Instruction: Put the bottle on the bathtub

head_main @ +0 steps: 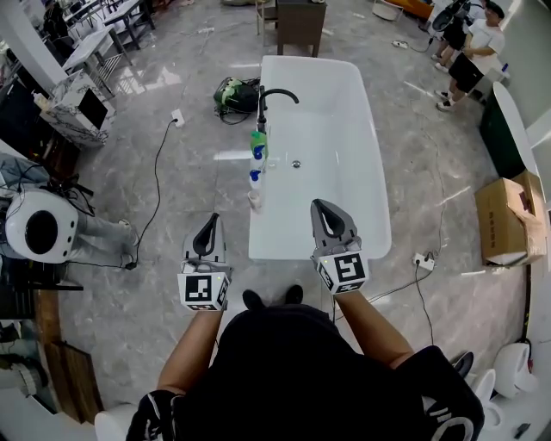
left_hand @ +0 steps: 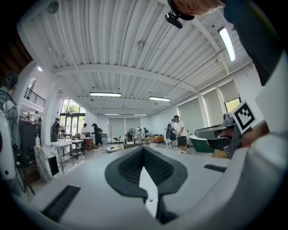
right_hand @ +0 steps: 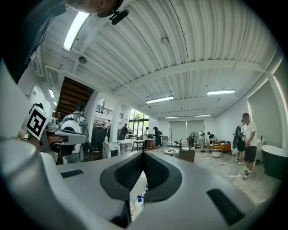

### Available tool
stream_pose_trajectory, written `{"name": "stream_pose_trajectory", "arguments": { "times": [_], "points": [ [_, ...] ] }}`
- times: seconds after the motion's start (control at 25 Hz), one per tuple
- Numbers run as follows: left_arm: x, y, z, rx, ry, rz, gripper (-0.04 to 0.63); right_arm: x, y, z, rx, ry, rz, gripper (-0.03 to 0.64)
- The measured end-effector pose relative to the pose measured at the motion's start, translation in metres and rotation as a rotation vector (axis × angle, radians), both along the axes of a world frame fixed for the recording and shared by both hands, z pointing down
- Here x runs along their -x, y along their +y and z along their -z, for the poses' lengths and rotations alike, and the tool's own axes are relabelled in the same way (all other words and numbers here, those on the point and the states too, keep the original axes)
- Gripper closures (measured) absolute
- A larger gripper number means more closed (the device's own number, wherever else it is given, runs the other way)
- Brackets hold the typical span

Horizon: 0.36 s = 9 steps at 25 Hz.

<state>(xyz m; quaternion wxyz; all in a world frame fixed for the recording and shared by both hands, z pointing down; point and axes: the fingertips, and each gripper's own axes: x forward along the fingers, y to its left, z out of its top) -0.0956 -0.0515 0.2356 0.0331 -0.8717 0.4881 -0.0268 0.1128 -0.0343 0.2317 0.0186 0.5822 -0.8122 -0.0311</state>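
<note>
A white bathtub [head_main: 284, 248] with a black faucet [head_main: 274, 96] lies straight ahead in the head view. Three bottles stand in a row on its left rim: a green one [head_main: 259, 142], a blue-and-white one [head_main: 256, 177] and a small pale one [head_main: 255, 200]. My left gripper [head_main: 213, 219] hovers over the floor just left of the tub's near corner, shut and empty. My right gripper [head_main: 319, 205] hangs above the tub's near end, also shut and empty. In the right gripper view, a blue-and-white bottle [right_hand: 138, 202] shows through the gap below the closed tips [right_hand: 143, 152]. The left gripper [left_hand: 144, 148] points out across the room.
A cardboard box [head_main: 504, 220] and a power strip [head_main: 423, 258] lie right of the tub. A white round machine [head_main: 41, 226] and a cable [head_main: 155, 185] are on the left. A green bag [head_main: 237, 93] and a dark cabinet [head_main: 300, 21] sit beyond. People [head_main: 469, 52] stand far right.
</note>
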Motion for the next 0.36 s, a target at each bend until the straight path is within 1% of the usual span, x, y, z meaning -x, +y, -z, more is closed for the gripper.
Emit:
{"name": "stream_pose_trajectory", "arguments": {
  "times": [0.36],
  "points": [
    [0.0036,0.0009,0.0015,-0.002,0.007,-0.004,0.588,0.0056,-0.0013,0.0013,-0.002,0.007,0.003,0.609]
  ]
}}
